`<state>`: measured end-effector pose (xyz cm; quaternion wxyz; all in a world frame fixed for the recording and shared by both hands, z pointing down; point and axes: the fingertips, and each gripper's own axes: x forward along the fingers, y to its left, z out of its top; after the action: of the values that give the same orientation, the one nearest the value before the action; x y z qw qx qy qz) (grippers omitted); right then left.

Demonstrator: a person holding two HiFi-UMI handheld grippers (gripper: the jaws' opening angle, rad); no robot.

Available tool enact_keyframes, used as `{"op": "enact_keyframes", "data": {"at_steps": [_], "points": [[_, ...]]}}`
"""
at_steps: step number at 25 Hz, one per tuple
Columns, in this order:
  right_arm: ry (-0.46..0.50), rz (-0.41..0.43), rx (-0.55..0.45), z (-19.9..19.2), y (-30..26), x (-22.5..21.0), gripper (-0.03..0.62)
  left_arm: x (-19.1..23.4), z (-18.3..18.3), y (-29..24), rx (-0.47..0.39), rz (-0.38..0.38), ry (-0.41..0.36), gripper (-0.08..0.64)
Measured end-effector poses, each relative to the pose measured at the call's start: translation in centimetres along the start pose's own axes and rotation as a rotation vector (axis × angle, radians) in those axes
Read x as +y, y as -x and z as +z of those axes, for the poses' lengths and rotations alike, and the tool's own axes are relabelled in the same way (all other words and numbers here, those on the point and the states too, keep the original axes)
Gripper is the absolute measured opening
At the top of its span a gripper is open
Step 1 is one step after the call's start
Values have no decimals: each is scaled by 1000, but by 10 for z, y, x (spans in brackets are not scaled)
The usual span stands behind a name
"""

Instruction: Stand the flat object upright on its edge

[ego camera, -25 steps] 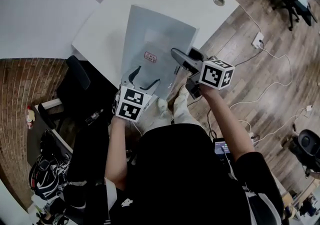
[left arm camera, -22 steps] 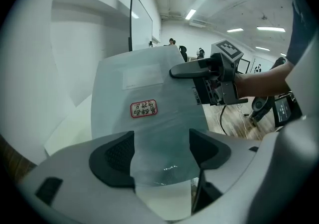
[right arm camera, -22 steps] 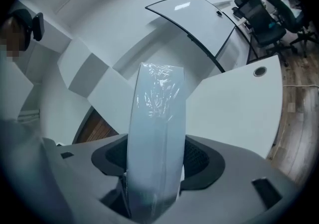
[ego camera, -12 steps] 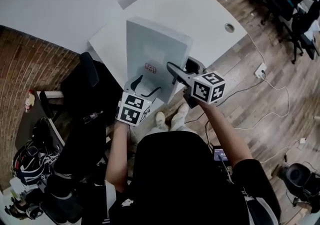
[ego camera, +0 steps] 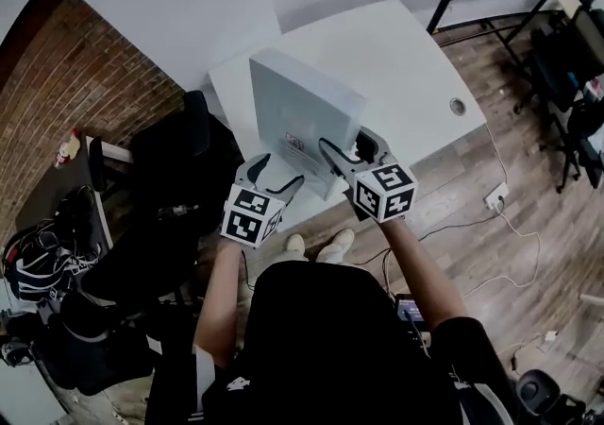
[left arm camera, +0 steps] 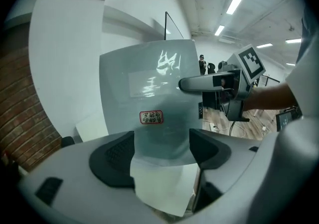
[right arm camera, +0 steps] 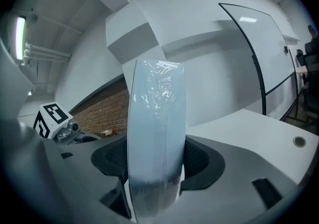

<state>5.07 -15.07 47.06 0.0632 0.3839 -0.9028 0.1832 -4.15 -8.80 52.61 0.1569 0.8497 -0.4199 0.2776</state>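
Two claws tend one flat box [ego camera: 300, 116], which stands close to upright on the white surface [ego camera: 415, 55], with its lower edge near the surface's front rim. The right claw [right arm camera: 157, 166] is clamped across the box's thickness at one side edge, with a pad pressed on each face. The left claw [left arm camera: 160, 151] is spread wide and holds nothing. The box's broad face, with its small red label [left arm camera: 151, 117], sits low between the jaws, and I cannot tell whether either jaw touches it.

The main danger is probably toppling. The box is tall and thin, so if the right claw lets go before the face is truly vertical, it would likely fall flat. The glossy film wrap looks slippery, and the bottom edge could skid towards the rim and drop off the surface. Gripping at one side only could also let the box twist as the claw opens.
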Motion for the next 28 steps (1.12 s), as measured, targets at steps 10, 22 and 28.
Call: {"op": "enact_keyframes", "data": {"at_steps": [10, 22, 28], "points": [[118, -13, 22, 12, -26, 15, 290, 33, 11, 31, -87, 133, 83, 297], [222, -56, 81, 18, -63, 36, 290, 79, 5, 75, -136, 290, 150, 124], [264, -77, 127, 18, -77, 41, 290, 96, 1, 94, -142, 373, 147, 37]]}}
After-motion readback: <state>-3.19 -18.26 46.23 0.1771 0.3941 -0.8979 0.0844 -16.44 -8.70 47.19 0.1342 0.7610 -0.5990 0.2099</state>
